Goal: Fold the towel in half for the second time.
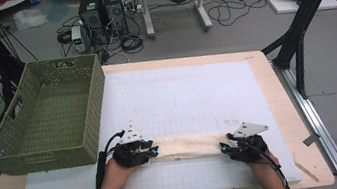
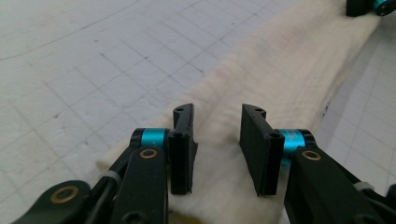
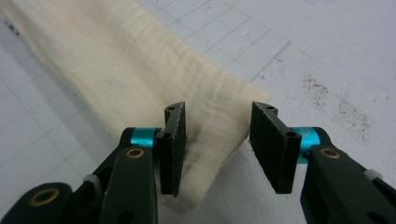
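cream-coloured cloth (image 1: 184, 147), folded into a long narrow strip, lies flat on the white gridded mat (image 1: 181, 92) near the 6 o'clock edge of the bench (image 1: 280, 108). the strip runs from 9 o'clock to 3 o'clock in the high view, with one gripper at each end.

left gripper (image 1: 152, 152): positioned at the 9 o'clock end of the strip, held in the person's left hand (image 1: 117, 172). in the left gripper view its fingers (image 2: 182, 149) stand apart, one on each side of the cloth end (image 2: 261, 88), with fabric visible in the gap between them. the fingers are spread and do not clamp the cloth. the other gripper appears at the far end of the strip, at 1 o'clock in that view.

right gripper (image 1: 225, 147): positioned at the 3 o'clock end of the strip, held in the person's right hand (image 1: 262, 161). in the right gripper view its fingers (image 3: 172, 149) are likewise spread. one finger rests over the cloth (image 3: 116, 70); the other stands beside the corner of the fabric, over bare mat (image 3: 327, 42). no grip is applied.

green woven basket (image 1: 46, 118): stands on the bench at 10 o'clock, well apart from the right gripper and near the left gripper. its lower corner is just beside the left hand.
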`<state>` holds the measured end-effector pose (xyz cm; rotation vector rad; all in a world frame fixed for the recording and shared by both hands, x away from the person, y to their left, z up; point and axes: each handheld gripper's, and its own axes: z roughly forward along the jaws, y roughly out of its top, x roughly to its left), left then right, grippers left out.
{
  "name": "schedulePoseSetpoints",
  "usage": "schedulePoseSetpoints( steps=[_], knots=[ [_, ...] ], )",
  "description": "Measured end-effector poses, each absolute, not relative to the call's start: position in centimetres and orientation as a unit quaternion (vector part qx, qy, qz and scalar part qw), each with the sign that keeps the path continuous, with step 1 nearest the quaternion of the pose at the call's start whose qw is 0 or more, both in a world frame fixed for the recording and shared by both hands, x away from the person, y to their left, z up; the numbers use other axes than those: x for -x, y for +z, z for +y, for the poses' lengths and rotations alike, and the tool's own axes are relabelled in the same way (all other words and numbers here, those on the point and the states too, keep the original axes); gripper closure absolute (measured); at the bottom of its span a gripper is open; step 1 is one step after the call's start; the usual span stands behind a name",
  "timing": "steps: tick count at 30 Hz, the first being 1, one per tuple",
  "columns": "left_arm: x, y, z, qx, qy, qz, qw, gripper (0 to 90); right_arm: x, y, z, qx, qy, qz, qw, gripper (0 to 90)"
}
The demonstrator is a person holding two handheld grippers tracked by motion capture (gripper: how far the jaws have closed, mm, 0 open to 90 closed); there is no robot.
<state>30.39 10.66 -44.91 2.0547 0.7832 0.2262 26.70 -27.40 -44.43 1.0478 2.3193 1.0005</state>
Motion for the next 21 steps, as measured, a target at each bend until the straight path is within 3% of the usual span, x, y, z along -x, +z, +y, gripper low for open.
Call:
schedulePoseSetpoints(
  steps=[9,14,21],
  knots=[
    [-30.1,-44.4,12.4,-0.829,0.115,0.332,0.436,64.9,-26.7,-44.6,-27.7,-0.387,0.368,0.822,0.199,49.6],
    [-30.2,-43.4,14.2,-0.784,0.161,0.364,0.477,54.5,-26.4,-43.8,-28.3,-0.373,0.388,0.816,0.212,44.8],
    [-30.4,-43.0,15.4,-0.745,0.165,0.374,0.527,46.9,-26.0,-42.6,-30.4,-0.403,0.415,0.782,0.233,36.8]
  ],
)
